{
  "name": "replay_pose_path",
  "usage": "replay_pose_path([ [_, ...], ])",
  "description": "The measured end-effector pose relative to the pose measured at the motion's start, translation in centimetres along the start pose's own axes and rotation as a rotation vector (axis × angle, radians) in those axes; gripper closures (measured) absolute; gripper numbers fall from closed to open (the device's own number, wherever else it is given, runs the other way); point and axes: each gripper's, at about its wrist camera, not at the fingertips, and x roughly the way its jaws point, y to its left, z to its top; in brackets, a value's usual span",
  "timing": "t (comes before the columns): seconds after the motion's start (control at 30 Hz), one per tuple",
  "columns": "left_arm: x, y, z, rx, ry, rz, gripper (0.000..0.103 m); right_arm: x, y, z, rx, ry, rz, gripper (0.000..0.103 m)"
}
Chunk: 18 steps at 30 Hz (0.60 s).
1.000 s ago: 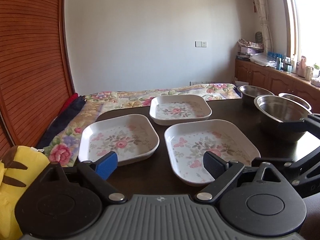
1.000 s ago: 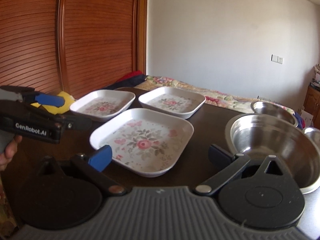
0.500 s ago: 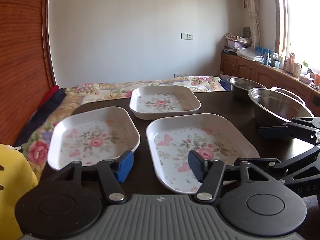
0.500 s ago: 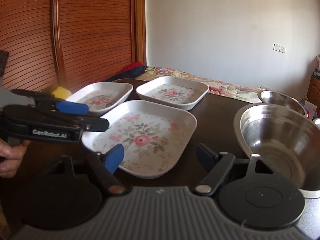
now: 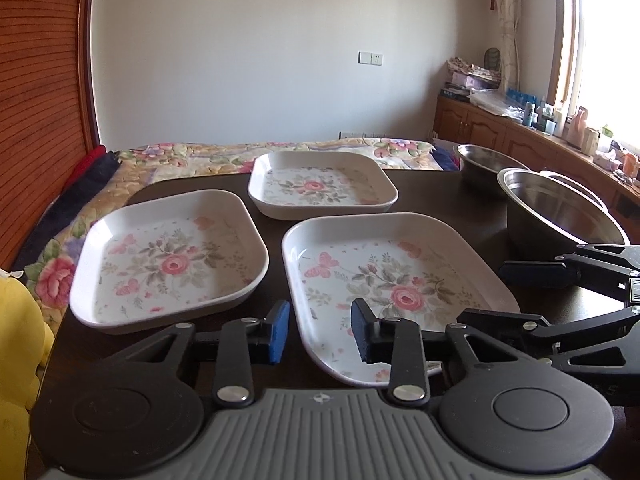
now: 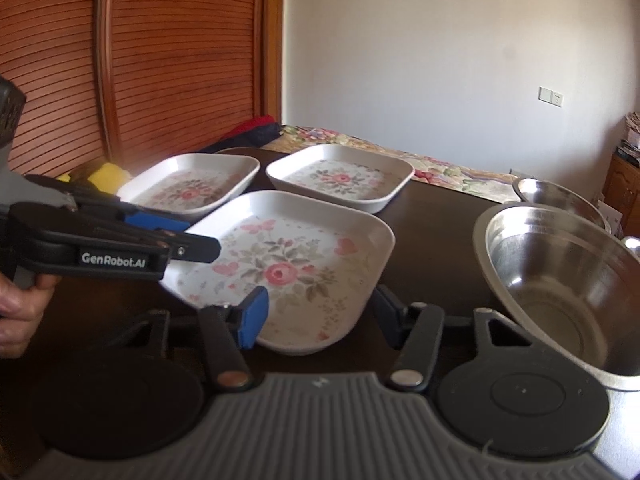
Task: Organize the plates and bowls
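Note:
Three white square plates with rose prints lie on the dark table (image 5: pixel 436 196): a left plate (image 5: pixel 172 256), a far plate (image 5: pixel 320 184) and a near plate (image 5: pixel 392 288). Three steel bowls stand to the right, the largest bowl (image 5: pixel 560 216) closest. My left gripper (image 5: pixel 320 332) is open, its fingers straddling the near plate's left front rim. My right gripper (image 6: pixel 320 316) is open around that near plate's (image 6: pixel 288 256) front corner, the large bowl (image 6: pixel 560 284) just to its right. Each gripper shows in the other's view: the right gripper (image 5: pixel 484 294), the left gripper (image 6: pixel 202 236).
A hand (image 6: pixel 20 304) holds the left gripper. A bed with a floral quilt (image 5: pixel 280 152) lies beyond the table, against a slatted wooden wardrobe (image 6: pixel 160 60). A yellow plush toy (image 5: pixel 16 340) sits left of the table. Cluttered cabinets (image 5: pixel 520 128) line the right wall.
Both grippers' fingers have narrowed steadily. Both have drawn in on the near plate, the left one shifting right toward its rim.

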Motion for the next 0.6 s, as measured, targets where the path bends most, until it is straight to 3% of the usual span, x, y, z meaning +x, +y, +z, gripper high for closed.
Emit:
replay_pose_path([
  [0.2, 0.50, 0.10, -0.05, -0.007, 0.017, -0.004, 0.068, 0.33, -0.42, -0.04, 0.036, 0.015, -0.002, 0.051],
  [0.6, 0.89, 0.44, -0.01, -0.035, 0.031, 0.002, 0.081, 0.95, -0.91, -0.12, 0.069, 0.045, -0.003, 0.065],
])
